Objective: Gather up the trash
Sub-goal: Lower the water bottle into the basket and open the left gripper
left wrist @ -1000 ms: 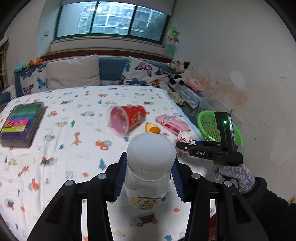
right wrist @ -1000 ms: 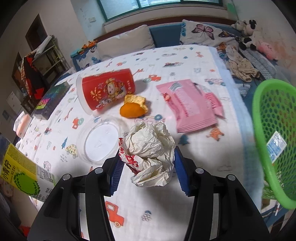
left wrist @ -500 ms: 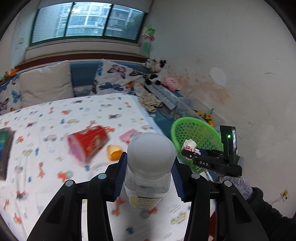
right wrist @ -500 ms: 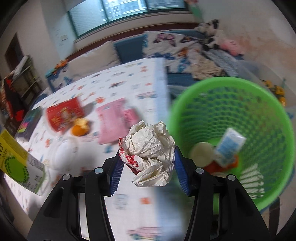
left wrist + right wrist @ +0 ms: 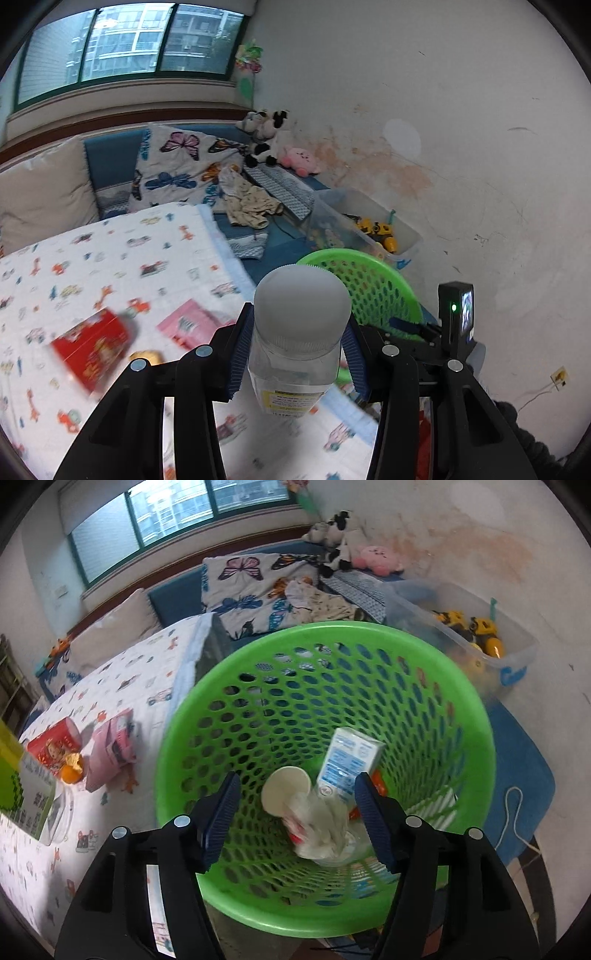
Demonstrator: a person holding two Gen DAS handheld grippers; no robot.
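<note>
Since half a second earlier, your right gripper [image 5: 297, 812] had let go of the crumpled paper wad [image 5: 321, 830], which now lay blurred on the floor of the green basket [image 5: 221, 897]; both views had also swung from the bed toward that basket. Right jaws stood spread wide, nothing between them, directly above the basket mouth. Your left gripper [image 5: 297, 347] remained pinched on the clear plastic bottle [image 5: 295, 354], its grey cap facing the camera, long axis pointing forward along the fingers and tilted up. From those jaws the basket [image 5: 373, 284] lay ahead and slightly right, its rim partly hidden behind the cap; the right tool sat between bottle and basket on the right side. Judgement: the bottle was next in line, and the left hand had to travel forward-right over the rim before opening, with the right tool clearing out first to avoid a clash. Basket contents noted: a white-and-blue carton [image 5: 347, 764] leaning against the far wall, a white paper cup [image 5: 286, 790] on its side, the wad, something red beneath, not identifiable. Left of the basket, on the bed sheet [image 5: 122, 679], uncollected: a red cup [image 5: 55, 744], a pink wrapper [image 5: 109, 753], an orange peel [image 5: 72, 771], and a clear round lid [image 5: 61, 819] nearer your right hand.
</note>
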